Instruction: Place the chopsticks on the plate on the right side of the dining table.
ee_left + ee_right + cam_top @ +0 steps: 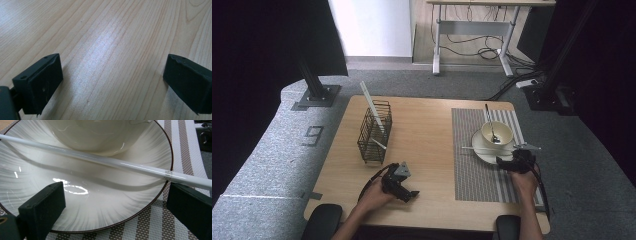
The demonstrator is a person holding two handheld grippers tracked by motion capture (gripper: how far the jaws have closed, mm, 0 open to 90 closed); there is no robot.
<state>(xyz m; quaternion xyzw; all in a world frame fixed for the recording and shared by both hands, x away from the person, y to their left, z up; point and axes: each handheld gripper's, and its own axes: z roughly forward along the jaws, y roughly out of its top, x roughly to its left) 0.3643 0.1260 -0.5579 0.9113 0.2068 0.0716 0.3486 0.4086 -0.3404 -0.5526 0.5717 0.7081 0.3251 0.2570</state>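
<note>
Lining up on the white chopstick across the plate

My right gripper (113, 205) hovers just over the near rim of the plate (82, 215), jaws apart and empty, with the white chopstick (105, 161) lying across the plate in front of the bowl (90, 135), its far end jutting past the rim. To grip it well, I judge I should lower until both jaws straddle the stick, square to its length, and close gently so it doesn't roll or skid on the glaze. My left gripper (404, 190) rests on the bare worktop (107, 37), jaws apart, holding nothing, well apart from the wire basket (375, 132).
</note>
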